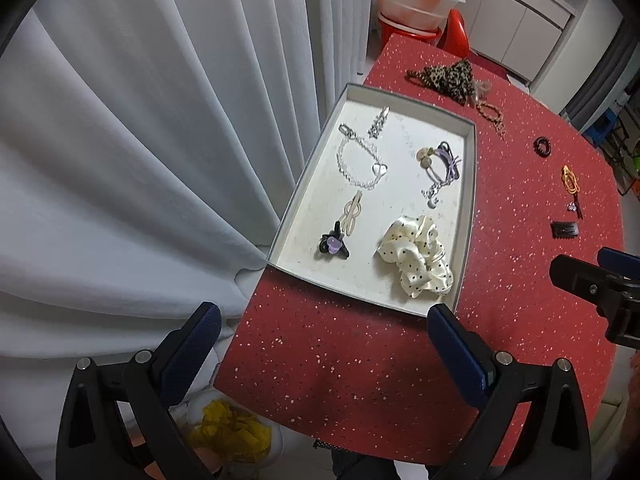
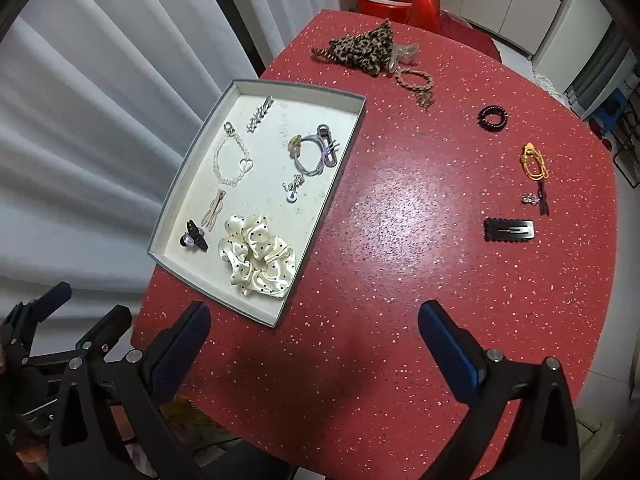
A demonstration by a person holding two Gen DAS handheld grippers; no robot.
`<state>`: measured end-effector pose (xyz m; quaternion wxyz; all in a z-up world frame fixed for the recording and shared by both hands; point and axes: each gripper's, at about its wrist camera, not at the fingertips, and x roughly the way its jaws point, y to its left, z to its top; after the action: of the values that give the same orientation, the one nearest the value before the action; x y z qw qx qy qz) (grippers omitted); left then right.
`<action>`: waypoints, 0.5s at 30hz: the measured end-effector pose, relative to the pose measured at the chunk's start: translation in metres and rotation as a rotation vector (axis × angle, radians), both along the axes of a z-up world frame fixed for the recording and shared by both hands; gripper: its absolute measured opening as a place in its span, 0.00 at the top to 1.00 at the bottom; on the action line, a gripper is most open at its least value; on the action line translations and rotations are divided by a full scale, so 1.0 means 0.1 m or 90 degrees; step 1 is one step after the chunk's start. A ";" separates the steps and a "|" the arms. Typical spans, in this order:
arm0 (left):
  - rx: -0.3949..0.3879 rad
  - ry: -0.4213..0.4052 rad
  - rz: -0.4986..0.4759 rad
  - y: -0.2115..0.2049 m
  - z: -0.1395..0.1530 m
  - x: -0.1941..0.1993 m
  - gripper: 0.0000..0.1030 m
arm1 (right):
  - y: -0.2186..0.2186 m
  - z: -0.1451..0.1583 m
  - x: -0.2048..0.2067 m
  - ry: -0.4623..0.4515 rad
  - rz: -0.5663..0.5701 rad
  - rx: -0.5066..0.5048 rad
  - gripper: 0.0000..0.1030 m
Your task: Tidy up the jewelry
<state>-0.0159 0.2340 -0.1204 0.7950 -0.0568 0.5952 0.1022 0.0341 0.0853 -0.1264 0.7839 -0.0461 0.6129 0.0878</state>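
Both grippers hung above the near edge of the red speckled table (image 2: 400, 208), pointing steeply down with nothing in them. The left gripper (image 1: 324, 344) stood with its jaws spread wide over the near end of the tray (image 1: 471, 184), and the right gripper (image 2: 314, 340) was likewise fully spread over bare tabletop just beside the tray's near corner. That empty, wide stance suited the gap between one placement and the next pick. The shallow white tray sat at the table's left side, close to the pale curtain (image 1: 140, 140), and already held a cream dotted scrunchie (image 2: 256, 260) at its near end, a clear bead bracelet (image 1: 360, 160), a purple hair tie (image 2: 314, 156), a dark flower clip (image 1: 334, 245), a beige clip (image 1: 352, 214) and a silver clip (image 1: 378, 121), each laid apart so nothing tangled. Several pieces lay loose on the table, well apart from the tray: a black snap clip (image 2: 509, 230), an orange tie (image 2: 534, 162), a black coil tie (image 2: 492, 117), a braided bracelet (image 2: 416, 80) and a leopard scrunchie (image 2: 366, 50) at the far end. Judging by that split, the sorting looked about half done, and the black snap clip seemed the nearest reach for the right hand.
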 end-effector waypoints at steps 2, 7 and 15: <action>0.004 -0.008 0.003 -0.01 0.08 0.00 0.00 | 0.00 0.07 0.00 -0.009 0.001 -0.001 0.00; 0.009 -0.036 0.013 -0.03 0.31 -0.01 0.00 | 0.00 0.31 -0.04 -0.041 0.009 0.003 0.00; 0.024 -0.073 0.024 -0.08 0.62 -0.05 0.00 | 0.03 0.68 -0.11 -0.104 0.015 0.006 0.00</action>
<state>-0.0210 0.2258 -0.0583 0.8269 -0.0588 0.5453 0.1245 0.0231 0.0885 -0.0580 0.8304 -0.0565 0.5460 0.0955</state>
